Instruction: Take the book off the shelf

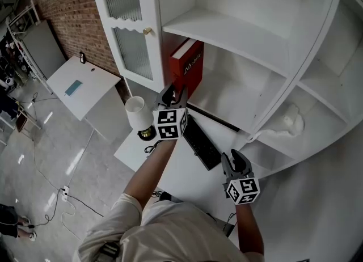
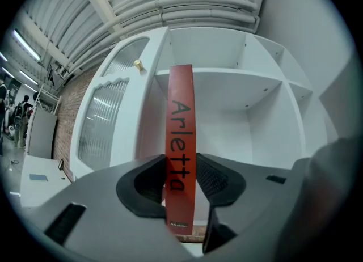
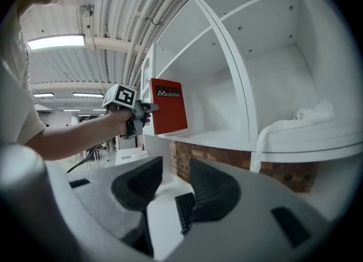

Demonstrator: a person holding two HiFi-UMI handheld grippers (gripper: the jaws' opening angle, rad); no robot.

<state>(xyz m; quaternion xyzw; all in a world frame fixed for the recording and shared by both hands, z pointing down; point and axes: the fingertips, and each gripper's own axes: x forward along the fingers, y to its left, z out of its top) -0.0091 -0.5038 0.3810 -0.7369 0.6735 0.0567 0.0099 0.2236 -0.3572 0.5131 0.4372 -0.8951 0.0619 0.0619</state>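
Red hardback book (image 1: 190, 65), upright at the shelf (image 1: 244, 96) edge, lower spine pinched in the left tool (image 1: 173, 97). Stiff, probably weighty, cover perhaps slick, so grip mid-spine. Right tool (image 1: 234, 160) spread, empty, above the counter (image 1: 181, 170).

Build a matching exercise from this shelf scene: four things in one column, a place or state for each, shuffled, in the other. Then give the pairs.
Things
1. red book
2. right gripper
3. keyboard
4. white cloth

Places and states
A. lies flat on the white desk
B. jaws apart, nothing between them
C. spine clamped in the left gripper
D. bundled on the curved shelf at the right

Pairs: 1-C, 2-B, 3-A, 4-D
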